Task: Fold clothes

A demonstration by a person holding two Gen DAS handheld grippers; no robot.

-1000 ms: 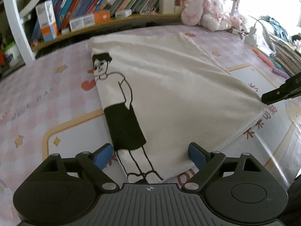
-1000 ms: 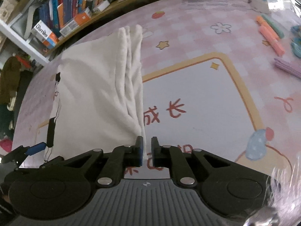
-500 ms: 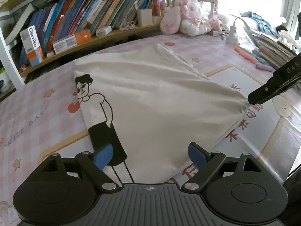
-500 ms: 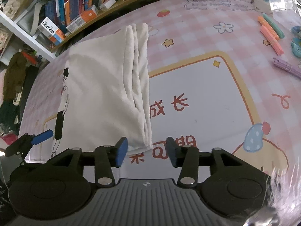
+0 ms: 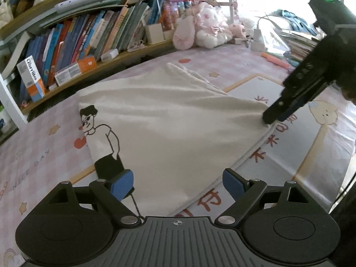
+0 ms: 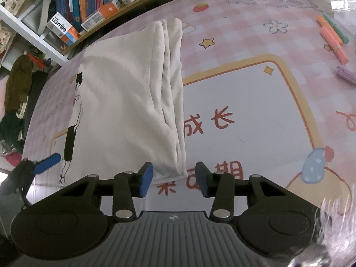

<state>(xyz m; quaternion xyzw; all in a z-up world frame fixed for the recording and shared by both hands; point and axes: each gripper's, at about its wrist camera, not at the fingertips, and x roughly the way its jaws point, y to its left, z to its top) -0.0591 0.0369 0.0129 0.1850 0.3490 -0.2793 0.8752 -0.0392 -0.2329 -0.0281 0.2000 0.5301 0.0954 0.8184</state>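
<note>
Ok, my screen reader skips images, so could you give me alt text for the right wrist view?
A folded white T-shirt lies on a pink patterned mat, its near corner between the closing jaws of the right gripper, whose blue pads are not touching it. The left gripper shows at the far left, with bookshelves behind.

The folded shirt (image 6: 124, 102) lies on the mat (image 6: 244, 102), bookshelf (image 5: 93, 44) behind it.

Pink checked mat (image 6: 233, 33) with cartoon prints covers the surface. Folded white shirt (image 6: 124, 102) lies flat on it, left of centre. Orange and green markers (image 6: 332, 37) far right. Plush toys (image 5: 204, 31) along far edge.
</note>
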